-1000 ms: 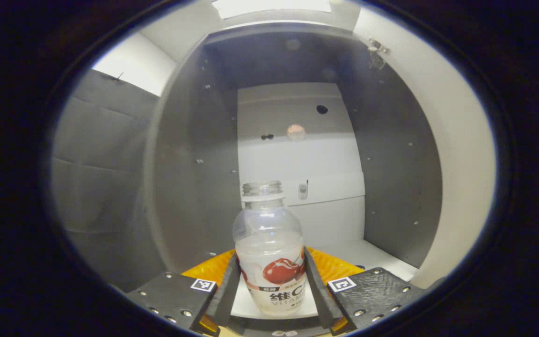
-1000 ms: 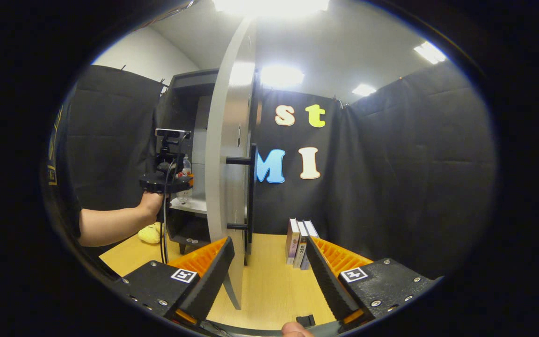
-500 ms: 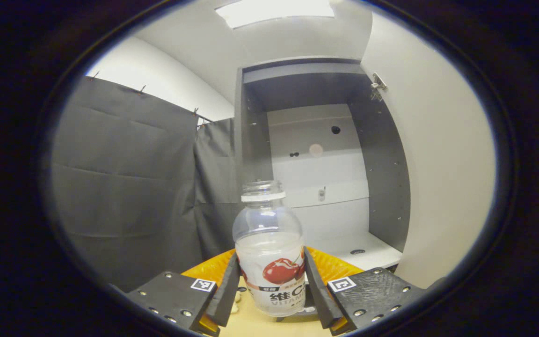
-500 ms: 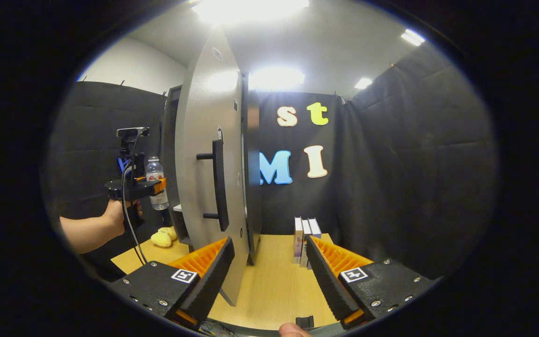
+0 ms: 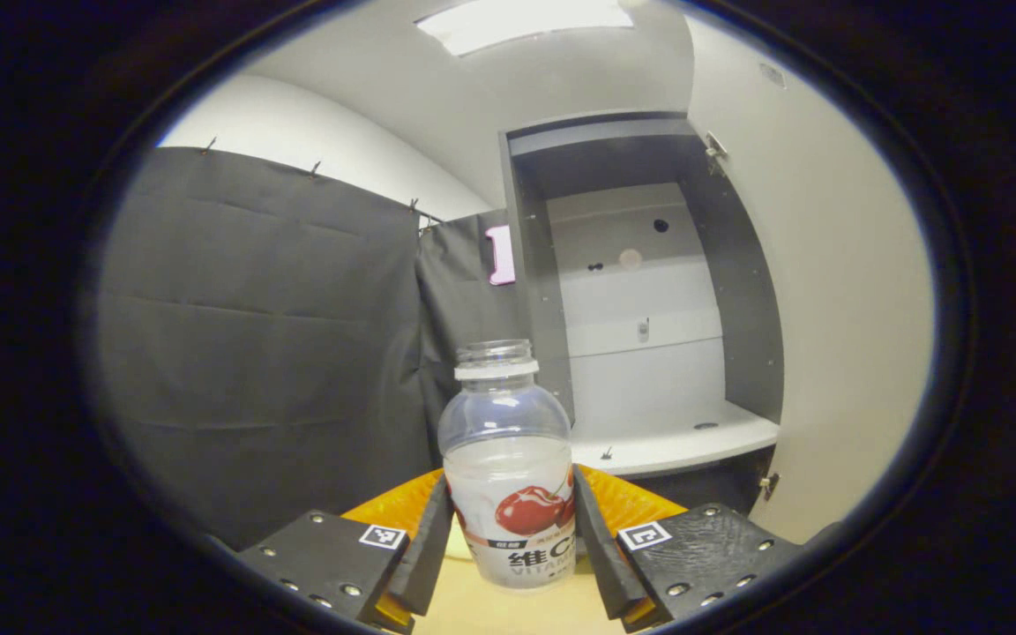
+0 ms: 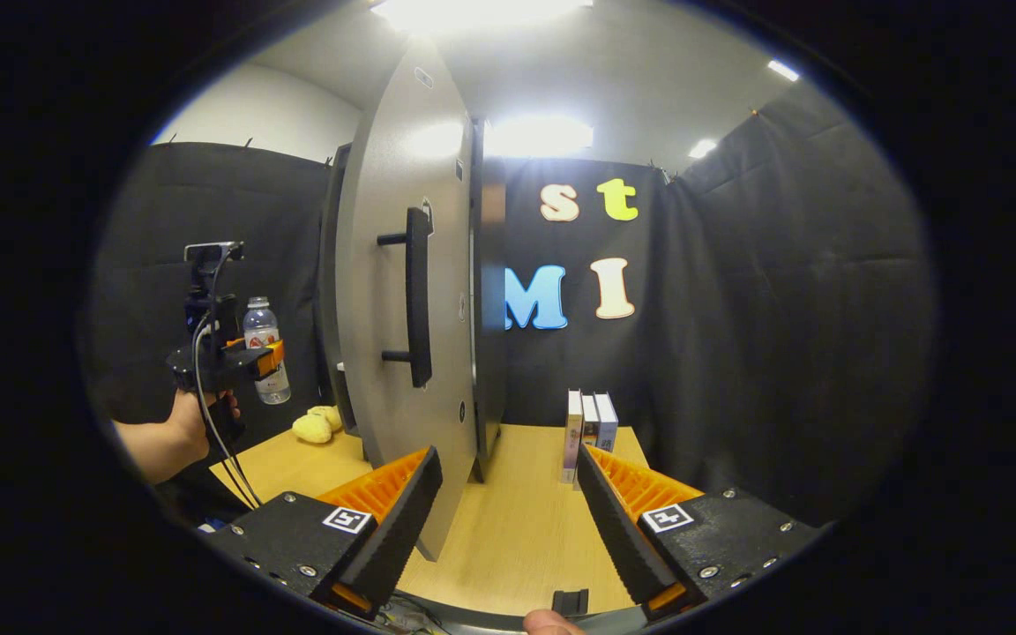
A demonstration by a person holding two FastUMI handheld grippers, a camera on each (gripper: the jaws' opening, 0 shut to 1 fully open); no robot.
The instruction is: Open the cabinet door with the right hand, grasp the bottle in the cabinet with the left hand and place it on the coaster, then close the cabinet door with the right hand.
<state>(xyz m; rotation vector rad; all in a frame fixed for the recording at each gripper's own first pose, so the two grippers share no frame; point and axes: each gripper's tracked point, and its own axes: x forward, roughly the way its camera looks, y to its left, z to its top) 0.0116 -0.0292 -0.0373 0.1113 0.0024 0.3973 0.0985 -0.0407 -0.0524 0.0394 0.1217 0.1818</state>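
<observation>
The left gripper [image 5: 508,538] clamps its jaws on the upright bottle [image 5: 508,476], held in the air in front of the open cabinet [image 5: 649,291]. The right gripper [image 6: 508,520] has its jaws spread wide and empty, near the cabinet door [image 6: 384,291], above the tabletop [image 6: 517,529].

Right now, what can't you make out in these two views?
- Coaster: I can't find it; the table is partly hidden by the cabinet door in the right gripper view.
- Bottle base: cut off at the left gripper view's bottom edge.
- Yellow thing by the cabinet: too small to identify.
</observation>
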